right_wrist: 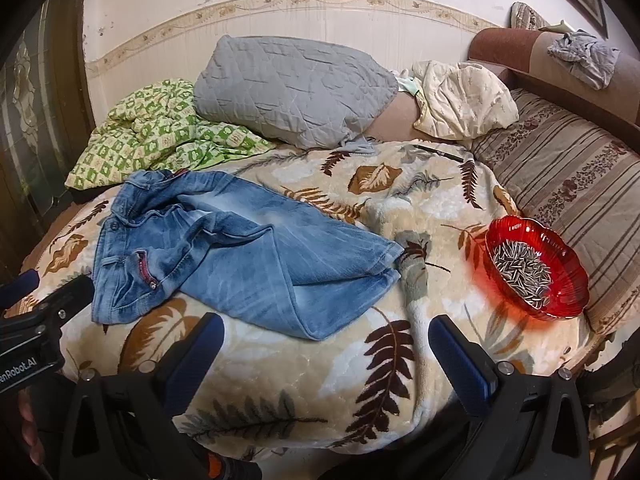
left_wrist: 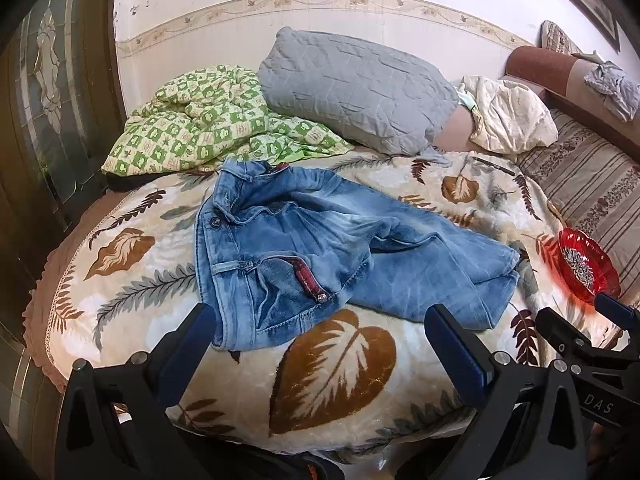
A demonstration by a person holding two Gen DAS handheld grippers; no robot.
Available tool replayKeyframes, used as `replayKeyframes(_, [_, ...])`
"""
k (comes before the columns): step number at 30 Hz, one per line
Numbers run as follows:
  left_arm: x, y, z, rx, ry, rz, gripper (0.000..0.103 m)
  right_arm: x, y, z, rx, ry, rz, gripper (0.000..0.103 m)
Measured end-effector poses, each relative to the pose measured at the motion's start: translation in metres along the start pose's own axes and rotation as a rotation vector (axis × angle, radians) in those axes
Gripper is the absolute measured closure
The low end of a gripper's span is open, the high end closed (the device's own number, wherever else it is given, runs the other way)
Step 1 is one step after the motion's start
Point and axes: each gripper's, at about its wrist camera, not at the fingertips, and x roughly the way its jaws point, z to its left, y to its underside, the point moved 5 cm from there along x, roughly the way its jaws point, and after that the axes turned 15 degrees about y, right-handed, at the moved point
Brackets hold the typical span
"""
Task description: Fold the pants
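jeans [left_wrist: 320, 256] lie loosely on the leaf-print blanket [left_wrist: 340, 364] covering the bed, waistband end toward the left, legs running right. everything placed relative to the jeans: legs look already doubled over each other, the cuff end [right_wrist: 376, 276] stacked at the right, so the lengthwise fold seems partly there but messy; waistband [left_wrist: 236, 196] is rumpled and flipped open, not flat. judgement: task is at its start or early, nothing smoothed yet.

left gripper [left_wrist: 320, 344] hovers just in front of the jeans' near waist corner, fingers spread as wide as they go, nothing between them, no contact with the denim. right gripper [right_wrist: 326, 354] hovers just in front of the near leg fold, fingers also fully apart and empty. both tilt down toward the bed, probably staged like this so each can take one end of the garment: left for the waist, right for the cuffs.

red bowl of seeds [right_wrist: 536, 268] sits right of the jeans' cuff end, well apart but on the same blanket; dragging cloth that way could tip it. grey pillow [left_wrist: 352, 88] and green checked quilt [left_wrist: 208, 120] are behind the jeans, the quilt edge nearly touching the waistband. a pen [right_wrist: 438, 152] lies behind and right of the jeans, clear of them.
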Motion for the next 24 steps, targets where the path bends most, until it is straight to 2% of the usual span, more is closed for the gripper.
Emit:
replayKeyframes(10, [-0.004, -0.002, -0.008, 0.019, 0.014, -0.016, 0.000, -0.006, 0.002, 0.007, -0.021, -0.010, 0.002, 0.000])
replayKeyframes(13, [-0.006, -0.003, -0.010, 0.015, 0.030, -0.082, 0.000, -0.006, 0.002, 0.007, -0.020, -0.011, 0.000, 0.000])
replayKeyframes(17, [-0.003, -0.004, -0.010, 0.015, 0.019, -0.048, 0.000, -0.005, 0.002, 0.007, -0.022, -0.011, 0.003, 0.000])
replayKeyframes(20, [0.002, -0.003, -0.008, 0.015, 0.001, 0.010, 0.000, -0.002, 0.002, 0.009, -0.023, -0.014, 0.011, 0.000])
replayKeyframes(24, [0.007, -0.004, -0.008, 0.017, 0.000, 0.031, 0.000, 0.003, 0.002, 0.008, -0.023, -0.013, 0.020, 0.000])
